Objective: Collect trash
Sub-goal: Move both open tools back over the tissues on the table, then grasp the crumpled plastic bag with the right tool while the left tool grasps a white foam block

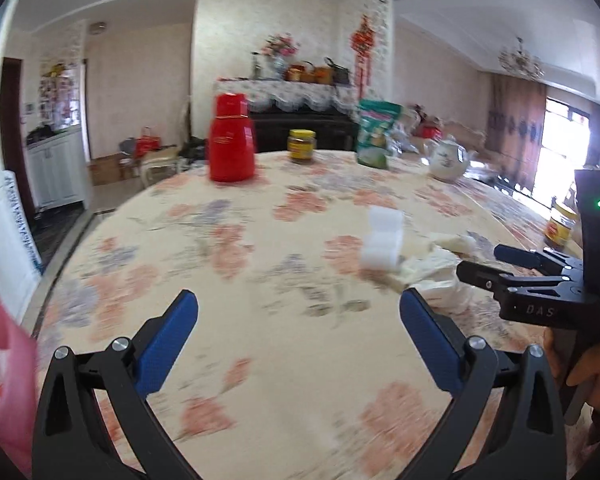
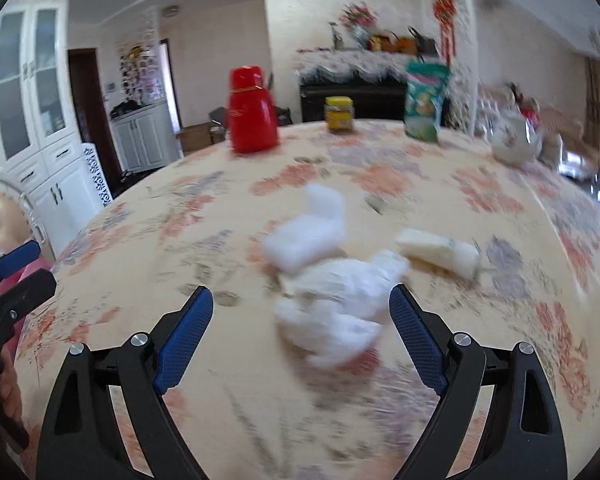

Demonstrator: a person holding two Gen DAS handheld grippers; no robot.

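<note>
Crumpled white tissues (image 2: 332, 292) lie in a heap on the floral tablecloth (image 2: 220, 216), with a cream wrapper-like piece (image 2: 440, 252) to their right. My right gripper (image 2: 302, 316) is open, its blue pads either side of the near tissue wad, just above the table. In the left wrist view the tissues (image 1: 384, 240) lie ahead and to the right. My left gripper (image 1: 298, 320) is open and empty over bare cloth. The right gripper (image 1: 480, 262) shows at the right edge beside the tissues.
At the table's far side stand a red thermos (image 1: 232, 140), a yellow-lidded jar (image 1: 301, 146), a green snack bag (image 1: 376, 134) and a white teapot (image 1: 448, 160). Another jar (image 1: 560, 226) stands at the right. A pink object (image 1: 4, 364) is at the left edge.
</note>
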